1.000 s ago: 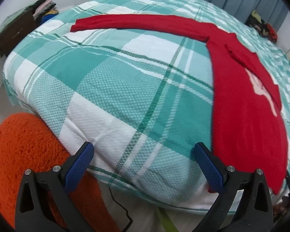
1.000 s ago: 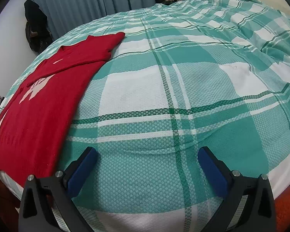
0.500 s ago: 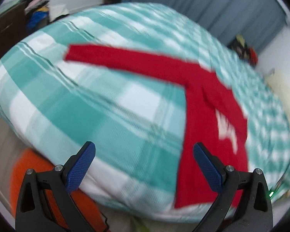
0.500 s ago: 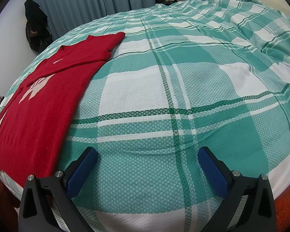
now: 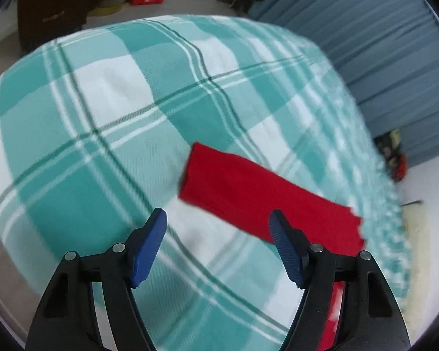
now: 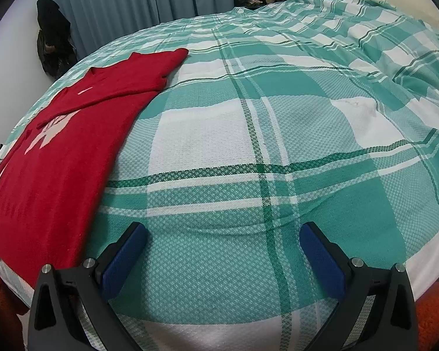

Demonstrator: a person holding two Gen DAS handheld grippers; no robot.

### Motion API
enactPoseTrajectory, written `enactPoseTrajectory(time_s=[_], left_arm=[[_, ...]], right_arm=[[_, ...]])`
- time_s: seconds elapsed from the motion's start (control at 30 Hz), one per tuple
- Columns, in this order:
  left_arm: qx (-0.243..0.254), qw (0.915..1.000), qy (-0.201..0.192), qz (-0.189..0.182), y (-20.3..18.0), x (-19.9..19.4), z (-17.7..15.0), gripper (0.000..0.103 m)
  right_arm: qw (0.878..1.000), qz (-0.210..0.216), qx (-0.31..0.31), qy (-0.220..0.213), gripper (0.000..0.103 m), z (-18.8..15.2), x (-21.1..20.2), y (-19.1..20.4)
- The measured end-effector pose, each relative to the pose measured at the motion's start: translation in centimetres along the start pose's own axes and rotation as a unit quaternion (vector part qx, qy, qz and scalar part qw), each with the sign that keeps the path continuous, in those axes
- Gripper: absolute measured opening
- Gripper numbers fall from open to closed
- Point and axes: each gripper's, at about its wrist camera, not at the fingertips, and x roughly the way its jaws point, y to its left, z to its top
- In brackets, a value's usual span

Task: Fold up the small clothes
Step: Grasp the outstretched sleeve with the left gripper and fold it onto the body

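Swinging out over the bed (image 5: 108, 117), the left gripper (image 5: 218, 228) now faces the cuff of the red sweater's (image 6: 58, 152) outstretched sleeve (image 5: 248, 196); its jaws have just been closing but still stand apart, nothing between them, likely readying to pinch the cuff. Nearer the bed's front edge, the right gripper (image 6: 222, 245) hovers wide open and empty over bare plaid. Beyond it, the sweater lies flat along the bed's left edge, one sleeve already folded across its chest.
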Motion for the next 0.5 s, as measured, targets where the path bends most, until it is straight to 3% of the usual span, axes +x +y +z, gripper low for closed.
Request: enactPoseTrajectory(time_s=[0.1,0.23,0.3,0.33,0.37,0.43,0.5], left_arm=[[-0.001,0.9994,0.015,0.032,0.0,3.1,1.0,0.074],[-0.004,0.9991,0.021,0.037,0.3,5.7,1.6,0.069],[0.003,0.9991,0.021,0.036,-0.1,6.1,1.8,0.047],[0.006,0.9988,0.033,0.035,-0.3,6.6,1.9,0.012],[0.01,0.9985,0.043,0.032,-0.6,6.8,1.8,0.006],[0.034,0.998,0.021,0.049,-2.0,5.7,1.7,0.006],[0.059,0.9976,0.004,0.036,-4.8,4.0,1.7,0.005]], right_arm=[[1.0,-0.002,0.0,-0.001,0.103,0.0,0.0,0.0],[1.0,-0.003,-0.001,-0.003,0.103,-0.1,0.0,0.1],[1.0,-0.006,-0.001,-0.005,0.103,-0.1,0.0,0.1],[1.0,-0.009,-0.001,-0.006,0.103,-0.1,0.1,0.2],[1.0,-0.011,-0.001,-0.007,0.103,-0.1,0.1,0.2],[1.0,-0.013,0.0,-0.007,0.103,-0.1,0.2,0.3],[1.0,-0.013,0.001,-0.007,0.103,0.0,0.2,0.3]])
